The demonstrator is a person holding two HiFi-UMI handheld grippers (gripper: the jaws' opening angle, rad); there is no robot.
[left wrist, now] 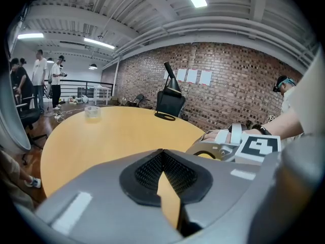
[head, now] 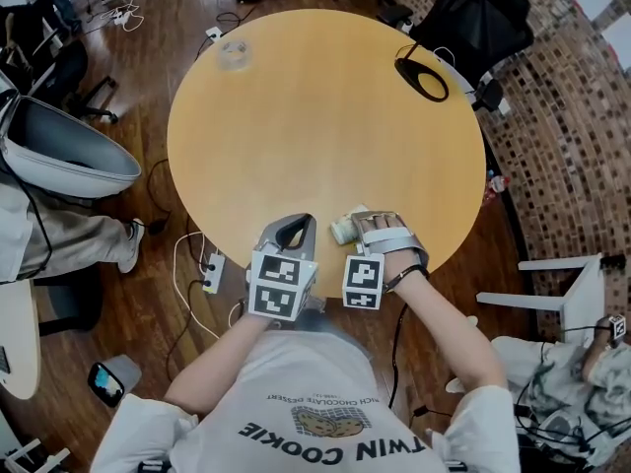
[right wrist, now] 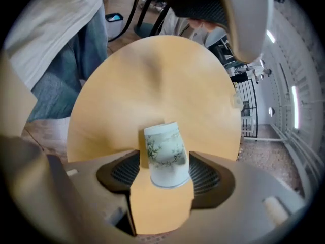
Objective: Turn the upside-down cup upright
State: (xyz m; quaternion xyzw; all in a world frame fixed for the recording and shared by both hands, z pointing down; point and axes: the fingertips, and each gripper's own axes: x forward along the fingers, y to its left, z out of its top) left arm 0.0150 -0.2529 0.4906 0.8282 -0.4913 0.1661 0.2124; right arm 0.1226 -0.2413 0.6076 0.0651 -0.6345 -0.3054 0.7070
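A white paper cup [right wrist: 165, 156] with a green leaf print sits between the black pads of my right gripper [right wrist: 166, 171], which press on its two sides. In the head view the cup [head: 344, 228] lies tilted on its side near the table's front edge and sticks out to the left of the right gripper [head: 370, 223]. Which end is the rim I cannot tell. Just left of it, my left gripper [head: 289, 236] rests over the same edge. Its pads [left wrist: 152, 169] meet at the tip with nothing between them.
The round wooden table [head: 325, 126] bears a small clear roll [head: 234, 54] at the far left and a black ring-shaped object [head: 422, 79] at the far right. A black office chair [head: 483, 18] stands behind. Cables and chair legs lie on the floor around. People stand at the far left [left wrist: 48, 78].
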